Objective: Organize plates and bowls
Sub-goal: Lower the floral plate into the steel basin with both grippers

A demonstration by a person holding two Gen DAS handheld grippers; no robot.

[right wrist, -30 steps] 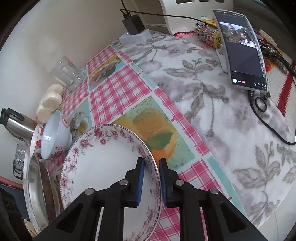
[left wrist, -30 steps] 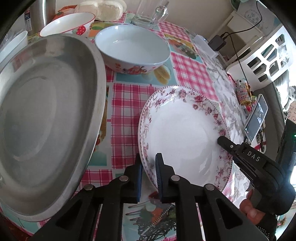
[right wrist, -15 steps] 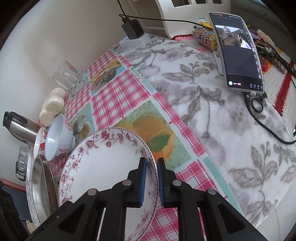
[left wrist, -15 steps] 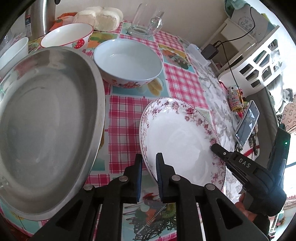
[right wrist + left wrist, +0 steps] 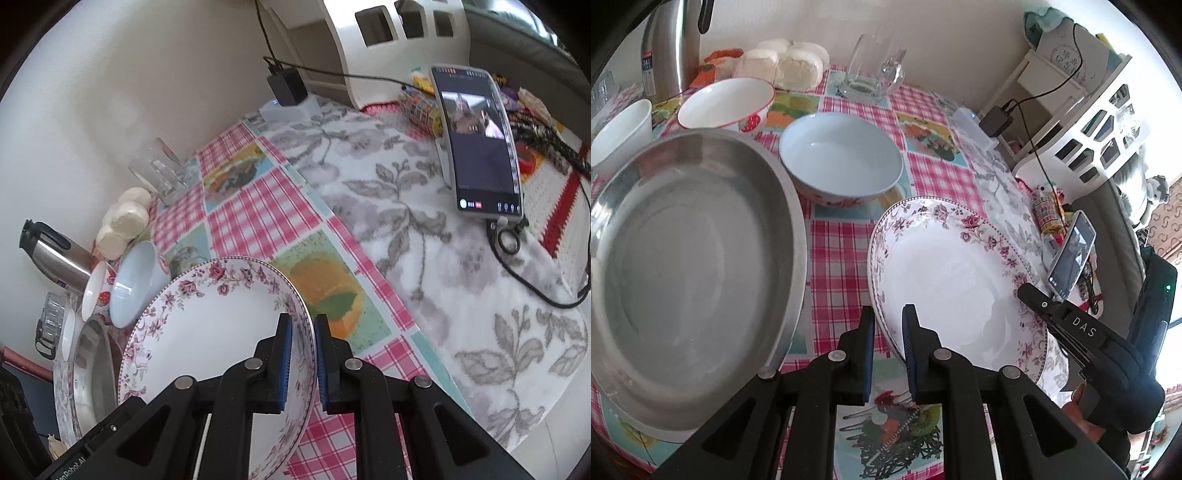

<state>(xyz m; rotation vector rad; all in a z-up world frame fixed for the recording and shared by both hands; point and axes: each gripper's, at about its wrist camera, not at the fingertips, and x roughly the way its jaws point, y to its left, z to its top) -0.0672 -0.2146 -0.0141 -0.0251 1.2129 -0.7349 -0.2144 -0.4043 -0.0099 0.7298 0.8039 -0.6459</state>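
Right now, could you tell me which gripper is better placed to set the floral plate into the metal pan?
Probably the left gripper: it clamps the plate on the rim nearest the pan. The right gripper holds the far rim.

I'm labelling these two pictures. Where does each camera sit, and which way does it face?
Left wrist: behind the left gripper, facing down across the flowered plate and steel tray; the right gripper and a hand show.
Right wrist: behind the right gripper, facing across the plate toward the phone.
Shared: the plate, both grippers shut on its rim.
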